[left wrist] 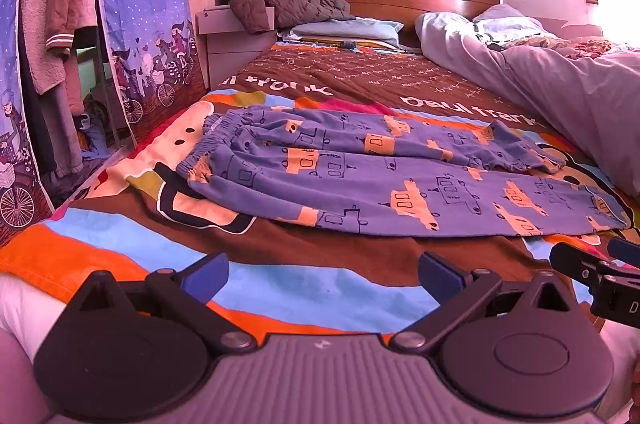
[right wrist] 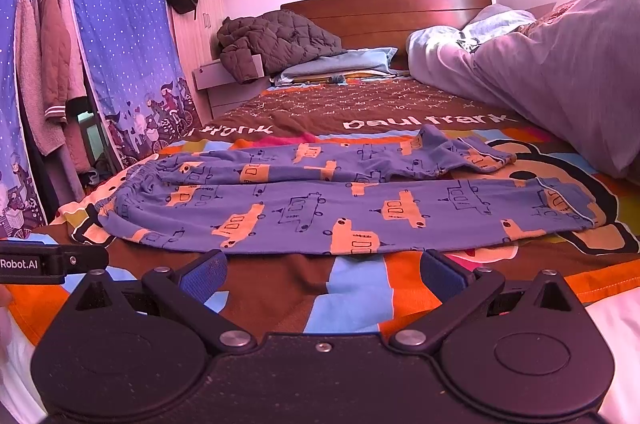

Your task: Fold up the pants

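The pants [left wrist: 400, 176] lie spread flat on the colourful bedspread [left wrist: 312, 284], in the near half of the bed. They are blue with orange car prints. Their long axis runs across the bed, from left to right in both views. The elastic waistband [left wrist: 208, 144] points to the left, toward the wardrobe curtain [left wrist: 148, 4], and the two leg ends point to the right, toward the grey duvet [left wrist: 560, 80]. The near leg lies straight and flat; the far leg is wrinkled and its cuff [right wrist: 484, 156] is bunched up.

The left gripper [left wrist: 323, 274] hovers low over the bedspread, just in front of the near edge of the pants, not touching them. Its jaws are spread wide and hold nothing. The right gripper [right wrist: 323, 274] is beside it, also in front of the near leg, with its jaws spread wide and empty. A brown quilted jacket [right wrist: 276, 40] lies at the headboard [right wrist: 400, 12].
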